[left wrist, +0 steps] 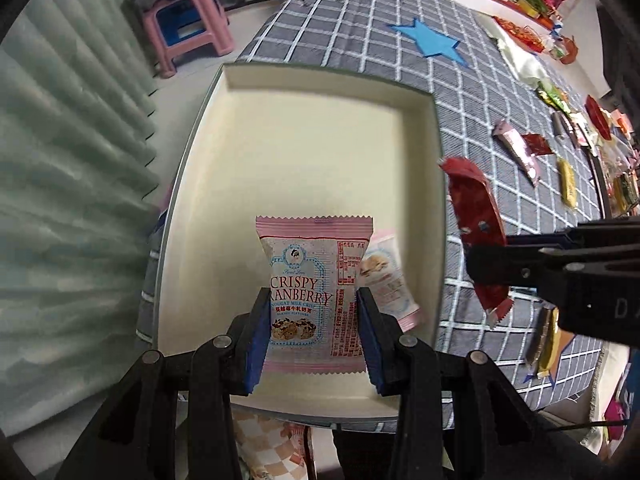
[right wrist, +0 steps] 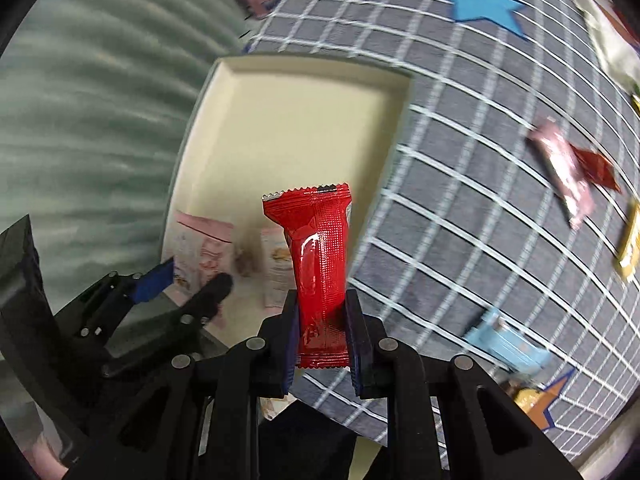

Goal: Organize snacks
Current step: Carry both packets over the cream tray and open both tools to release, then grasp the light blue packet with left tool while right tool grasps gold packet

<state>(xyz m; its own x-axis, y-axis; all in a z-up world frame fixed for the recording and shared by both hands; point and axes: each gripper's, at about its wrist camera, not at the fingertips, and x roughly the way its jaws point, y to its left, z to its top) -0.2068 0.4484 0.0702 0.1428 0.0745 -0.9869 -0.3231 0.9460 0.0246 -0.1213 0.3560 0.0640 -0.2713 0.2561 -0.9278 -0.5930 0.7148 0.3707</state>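
At lower centre, the left gripper [left wrist: 312, 332] clenched a pink Crispy Cranberry nougat packet [left wrist: 314, 292] above the shallow cream box [left wrist: 320, 76]; the right gripper [right wrist: 322, 344] grasped a glossy red snack wrapper [right wrist: 318, 264] beside the box's right wall.

The tray [left wrist: 400, 92] sits at the left end of the counter [left wrist: 360, 32]. A cranberry packet [left wrist: 312, 280] stands between the left gripper's [left wrist: 312, 320] fingers over the tray's near part, with another packet [left wrist: 386, 276] just right of it inside. Right of the tray, the right gripper [right wrist: 322, 332] holds a snack bar [right wrist: 320, 264] above the counter. More snacks [left wrist: 516, 148] lie scattered farther right. A stool [left wrist: 188, 24] stands beyond the counter's far left corner.
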